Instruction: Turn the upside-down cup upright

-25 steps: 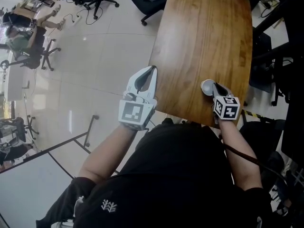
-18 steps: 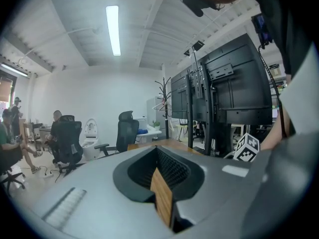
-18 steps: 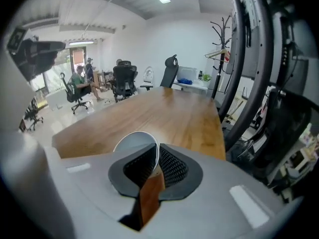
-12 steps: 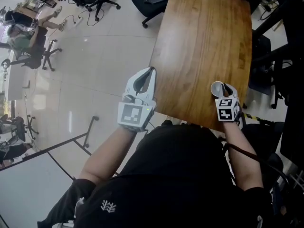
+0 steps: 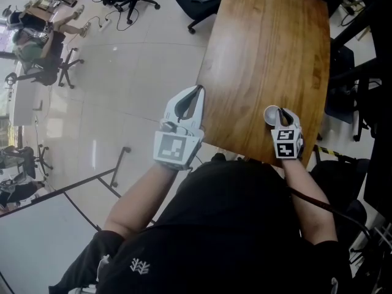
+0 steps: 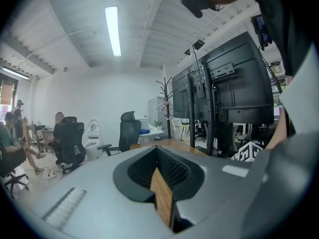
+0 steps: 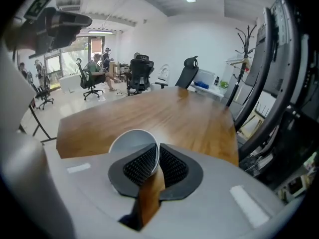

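The head view looks steeply down past the person's torso onto the wooden surface [image 5: 269,48]. The left gripper view rides close behind the jaws of the left gripper [image 5: 196,90], facing nearly level across the office. The right gripper view, on the right gripper [image 5: 280,111], tilts down over that surface; it shares the white cup [image 5: 267,114] with the head view.

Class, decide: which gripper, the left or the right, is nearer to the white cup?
Right. The right gripper pinches the white cup by its wall between its jaws; the left gripper hangs at the table's opposite edge, well apart.
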